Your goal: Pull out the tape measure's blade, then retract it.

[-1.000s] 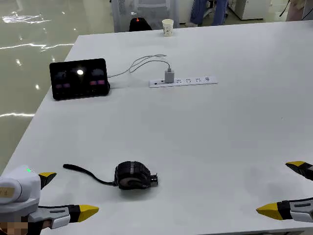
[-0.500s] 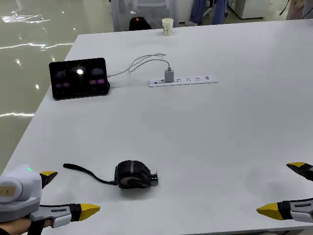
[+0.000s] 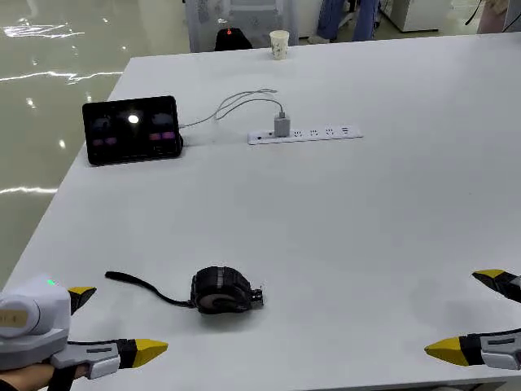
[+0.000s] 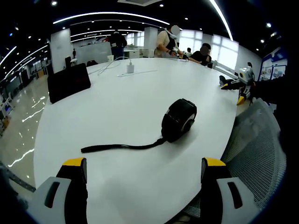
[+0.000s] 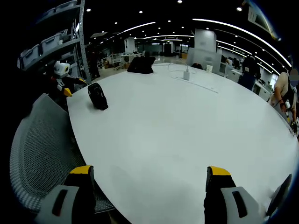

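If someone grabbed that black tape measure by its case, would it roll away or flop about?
The tape measure looks rounded and compact, so a nudge could probably rock or roll it. Its strap lies in a loose curve, so it would likely dangle limply when lifted.

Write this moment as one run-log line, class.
stage: before grasp | tape measure: on table, blade in, untouched | left gripper: open, empty | right gripper: open, empty
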Demonstrator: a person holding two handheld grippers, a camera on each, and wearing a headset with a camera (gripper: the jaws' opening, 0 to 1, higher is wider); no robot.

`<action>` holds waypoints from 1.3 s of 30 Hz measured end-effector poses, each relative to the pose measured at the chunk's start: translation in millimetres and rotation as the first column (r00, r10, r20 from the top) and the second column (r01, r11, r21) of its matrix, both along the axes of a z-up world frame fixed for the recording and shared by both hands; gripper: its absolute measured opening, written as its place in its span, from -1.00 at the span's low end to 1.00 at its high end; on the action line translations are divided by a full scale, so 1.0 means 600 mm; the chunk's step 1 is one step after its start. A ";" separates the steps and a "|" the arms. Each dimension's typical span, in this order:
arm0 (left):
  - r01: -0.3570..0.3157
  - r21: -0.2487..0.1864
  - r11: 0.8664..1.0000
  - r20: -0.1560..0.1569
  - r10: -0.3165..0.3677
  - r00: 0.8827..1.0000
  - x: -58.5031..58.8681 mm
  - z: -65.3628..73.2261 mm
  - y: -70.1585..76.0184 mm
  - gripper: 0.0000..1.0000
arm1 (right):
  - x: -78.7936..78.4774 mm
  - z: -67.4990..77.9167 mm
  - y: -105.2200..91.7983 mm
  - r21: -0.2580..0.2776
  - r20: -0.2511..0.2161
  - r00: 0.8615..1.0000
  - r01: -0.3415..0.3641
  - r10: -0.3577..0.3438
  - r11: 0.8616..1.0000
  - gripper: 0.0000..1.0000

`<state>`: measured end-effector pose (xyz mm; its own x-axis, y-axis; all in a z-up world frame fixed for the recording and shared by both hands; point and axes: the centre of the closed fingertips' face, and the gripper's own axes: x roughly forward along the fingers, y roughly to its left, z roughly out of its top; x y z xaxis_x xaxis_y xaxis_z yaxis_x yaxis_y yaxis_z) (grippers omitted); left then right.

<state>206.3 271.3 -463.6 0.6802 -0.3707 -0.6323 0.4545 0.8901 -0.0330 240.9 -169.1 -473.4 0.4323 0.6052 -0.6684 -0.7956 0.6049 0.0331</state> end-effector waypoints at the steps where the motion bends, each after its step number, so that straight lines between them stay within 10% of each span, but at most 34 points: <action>1: 0.006 -0.002 1.000 -0.003 -0.006 1.000 -0.001 0.000 -0.002 0.98 | 0.001 0.000 0.001 -0.001 0.010 1.000 -0.004 0.004 1.000 0.98; 25: 0.104 0.016 0.994 -0.020 -0.104 0.994 0.013 -0.003 -0.039 0.98 | 0.017 0.008 0.044 0.028 0.015 0.998 -0.062 0.061 0.998 0.99; 39: 0.361 0.123 0.924 -0.118 -0.347 0.930 0.022 -0.018 -0.054 0.98 | 0.030 0.014 0.085 0.005 0.033 0.986 -0.163 0.163 0.987 0.99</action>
